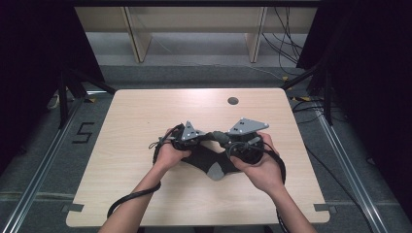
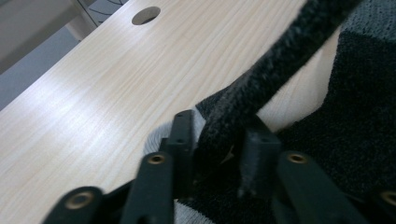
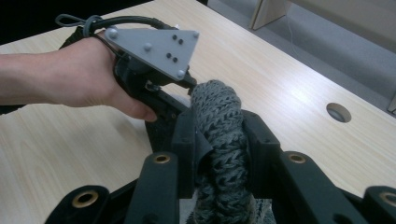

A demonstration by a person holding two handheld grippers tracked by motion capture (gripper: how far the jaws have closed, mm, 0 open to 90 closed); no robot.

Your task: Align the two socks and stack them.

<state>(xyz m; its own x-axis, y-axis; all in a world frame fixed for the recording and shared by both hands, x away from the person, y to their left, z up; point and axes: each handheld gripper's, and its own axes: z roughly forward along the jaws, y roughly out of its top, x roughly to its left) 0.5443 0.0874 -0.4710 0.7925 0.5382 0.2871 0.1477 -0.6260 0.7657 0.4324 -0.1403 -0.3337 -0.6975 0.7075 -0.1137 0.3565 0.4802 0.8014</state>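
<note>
A dark knitted sock (image 1: 209,158) with a grey heel and toe lies at the middle of the wooden table (image 1: 136,121). Its cuff is stretched between both grippers, a little above the tabletop. My left gripper (image 1: 193,136) is shut on one edge of the cuff (image 2: 261,88), which runs taut up and to the right in the left gripper view. My right gripper (image 1: 228,141) is shut on a bunched grey-black fold of the sock (image 3: 219,116). In the right gripper view the left gripper (image 3: 184,95), with its grey plate (image 3: 156,46) and the hand holding it, is just beyond my jaws.
A round cable hole (image 1: 232,101) sits near the table's far edge. Cables trail from both grippers toward the table's near edge (image 1: 131,199). Black frame legs (image 1: 63,97) stand left and right of the table, and wooden shelving (image 1: 194,29) is behind it.
</note>
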